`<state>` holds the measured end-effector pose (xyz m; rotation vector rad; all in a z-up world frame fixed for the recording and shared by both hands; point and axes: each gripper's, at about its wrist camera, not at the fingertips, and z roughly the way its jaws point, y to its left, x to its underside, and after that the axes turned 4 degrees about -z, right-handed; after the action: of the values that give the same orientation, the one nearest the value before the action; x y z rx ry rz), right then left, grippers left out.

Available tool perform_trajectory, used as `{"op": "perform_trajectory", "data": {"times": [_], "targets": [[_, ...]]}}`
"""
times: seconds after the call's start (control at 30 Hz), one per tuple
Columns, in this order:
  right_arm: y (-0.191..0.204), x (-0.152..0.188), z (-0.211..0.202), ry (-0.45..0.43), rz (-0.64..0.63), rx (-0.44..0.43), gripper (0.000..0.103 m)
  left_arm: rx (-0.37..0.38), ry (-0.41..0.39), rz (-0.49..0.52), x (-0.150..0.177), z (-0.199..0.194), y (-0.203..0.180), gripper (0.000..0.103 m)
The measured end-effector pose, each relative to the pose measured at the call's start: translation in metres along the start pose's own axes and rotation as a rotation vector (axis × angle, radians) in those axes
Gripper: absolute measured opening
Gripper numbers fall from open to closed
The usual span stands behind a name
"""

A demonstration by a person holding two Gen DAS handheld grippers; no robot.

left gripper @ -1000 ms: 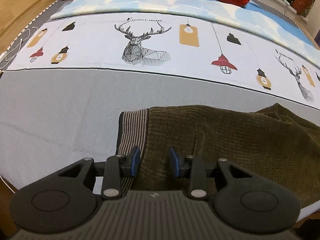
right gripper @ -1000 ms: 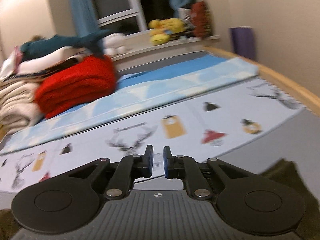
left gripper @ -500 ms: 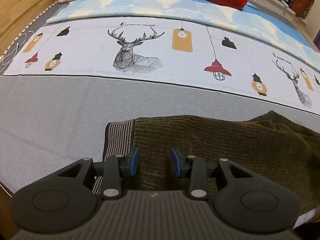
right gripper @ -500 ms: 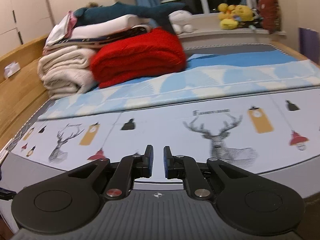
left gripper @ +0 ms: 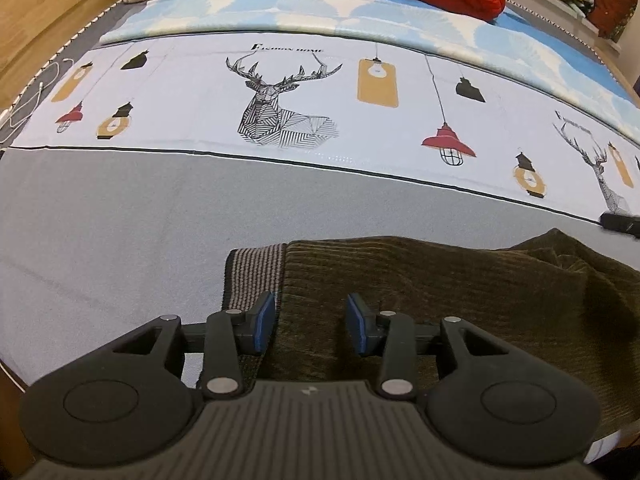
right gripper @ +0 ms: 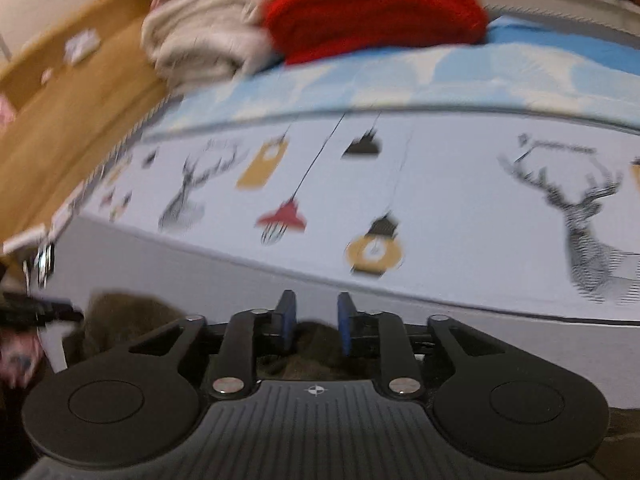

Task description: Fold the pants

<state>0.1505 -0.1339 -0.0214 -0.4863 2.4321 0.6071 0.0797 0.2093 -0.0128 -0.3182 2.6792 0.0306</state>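
Olive corduroy pants [left gripper: 440, 292], one pair, lie on the bed [left gripper: 120, 220], long axis crosswise, striped waistband [left gripper: 252, 276] pointing left. We hold two grippers: left gripper [left gripper: 310, 320] wide open above the waist, right gripper [right gripper: 312, 320] part open, both empty.

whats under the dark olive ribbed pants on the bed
The dark olive ribbed pants lie on the plain grey band of the bedsheet, striped waistband at their left end. Whatever the cloth covers is hidden. The open left gripper hovers over them.
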Motion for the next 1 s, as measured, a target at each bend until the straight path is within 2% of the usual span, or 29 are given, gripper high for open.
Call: {"op": "perform_trajectory", "data": {"times": [0.1,0.17,0.33,0.5,0.53,0.57,0.6,0.63,0.7,0.73,0.77,0.9,0.93,1.0], "targets": [[0.008,0.005,0.024,0.094,-0.028,-0.045,0.033,-0.004,0.002,0.000,0.001,0.001,0.004,0.044],[0.016,0.008,0.039,0.139,-0.074,-0.042,0.035,-0.006,0.005,-0.002,0.001,0.002,0.006,0.044],[0.032,0.011,0.064,0.195,-0.141,-0.050,0.043,-0.016,0.009,0.003,0.002,0.003,0.008,0.044],[0.040,0.015,0.083,0.266,-0.227,-0.060,0.044,-0.018,0.013,0.010,0.003,0.003,0.011,0.045],[0.041,0.014,0.083,0.273,-0.247,-0.068,0.041,-0.018,0.011,0.010,0.003,0.003,0.012,0.045],[0.041,0.012,0.082,0.278,-0.271,-0.077,0.020,-0.019,0.011,0.008,0.002,0.003,0.013,0.045],[0.041,0.007,0.078,0.260,-0.293,-0.079,0.013,-0.021,0.011,0.005,0.002,0.004,0.013,0.045],[0.042,-0.002,0.067,0.182,-0.308,-0.073,0.010,-0.025,0.010,-0.001,0.002,0.004,0.015,0.045],[0.034,-0.025,0.044,0.007,-0.229,-0.097,0.009,-0.028,0.008,-0.010,0.001,0.003,0.016,0.045],[0.030,-0.028,0.041,-0.025,-0.205,-0.097,0.010,-0.028,0.008,-0.012,0.001,0.003,0.016,0.045],[0.026,-0.028,0.043,-0.035,-0.199,-0.056,0.011,-0.028,0.007,-0.011,0.000,0.003,0.015,0.045],[0.019,-0.020,0.055,0.039,-0.221,0.120,0.013,-0.030,0.009,-0.003,0.001,0.002,0.012,0.045],[0.016,-0.020,0.050,0.023,-0.217,0.165,0.013,-0.030,0.011,-0.002,0.002,0.002,0.011,0.045],[-0.001,-0.024,0.030,-0.039,-0.149,0.198,0.015,-0.027,0.008,0.004,0.001,0.002,0.009,0.045]]}}
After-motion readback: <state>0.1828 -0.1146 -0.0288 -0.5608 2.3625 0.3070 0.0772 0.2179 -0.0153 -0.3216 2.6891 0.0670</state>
